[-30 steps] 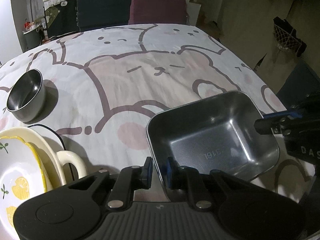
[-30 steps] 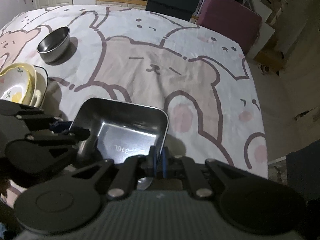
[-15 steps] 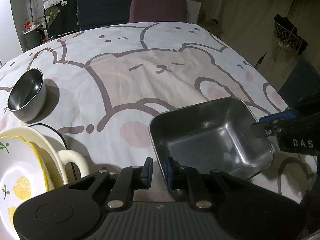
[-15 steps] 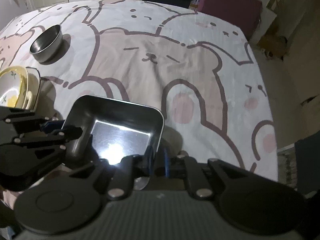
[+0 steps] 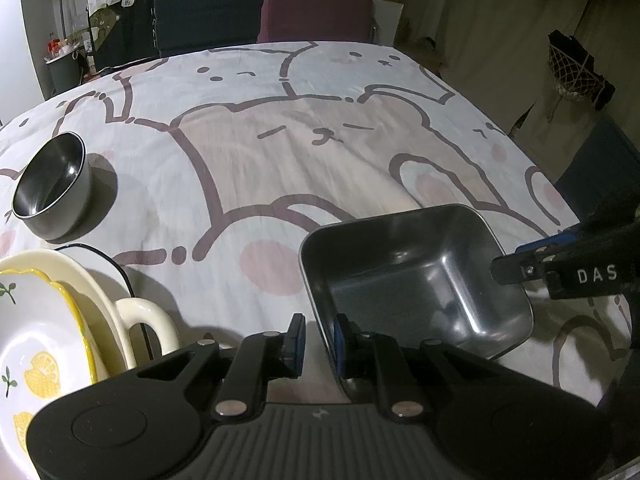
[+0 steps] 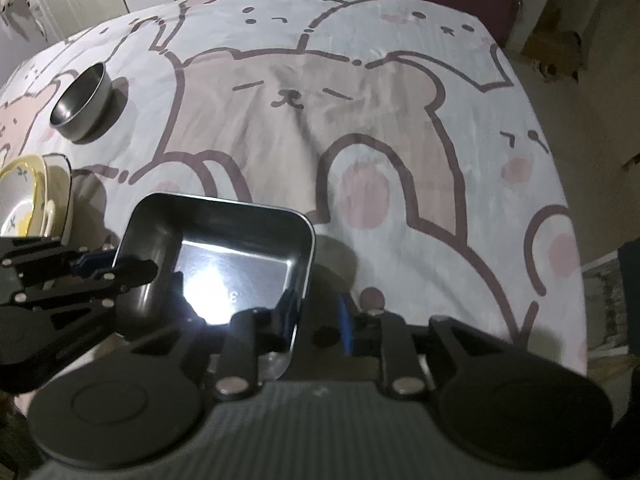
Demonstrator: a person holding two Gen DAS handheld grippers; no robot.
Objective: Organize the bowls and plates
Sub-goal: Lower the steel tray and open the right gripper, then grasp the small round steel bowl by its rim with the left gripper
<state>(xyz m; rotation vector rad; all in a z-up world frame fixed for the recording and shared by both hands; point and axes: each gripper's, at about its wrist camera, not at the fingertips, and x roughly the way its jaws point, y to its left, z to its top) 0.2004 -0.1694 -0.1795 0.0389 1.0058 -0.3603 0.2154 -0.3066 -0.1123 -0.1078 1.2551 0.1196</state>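
Square steel tray (image 5: 416, 276) sits on the bear-print tablecloth (image 5: 280, 152), near the table's front edge, a bright glare on its floor in the right wrist view.

Left gripper (image 5: 318, 344) straddles the tray's near-left rim: one blue-padded finger inside the wall, the other outside. A visible gap shows between the outer pad and the wall; cannot tell whether the pads actually press the rim.

Right gripper (image 6: 314, 320) straddles the tray's right-hand wall near its front corner; its jaws are opening, with the rim between them and daylight on both sides, so no clamp there. In the left wrist view its fingertips reach over the tray's far-right rim.

Round steel bowl (image 5: 50, 192) stands upright well to the left, apart from the tray, casting a dark shadow.

Stack of cream ceramic dishes (image 5: 44, 320) at the near-left: a scalloped yellow-rimmed bowl with lemon print nested in a larger handled dish, the handle (image 5: 148, 320) pointing toward the tray.

Dark and maroon chairs (image 5: 312, 12) stand beyond the far table edge
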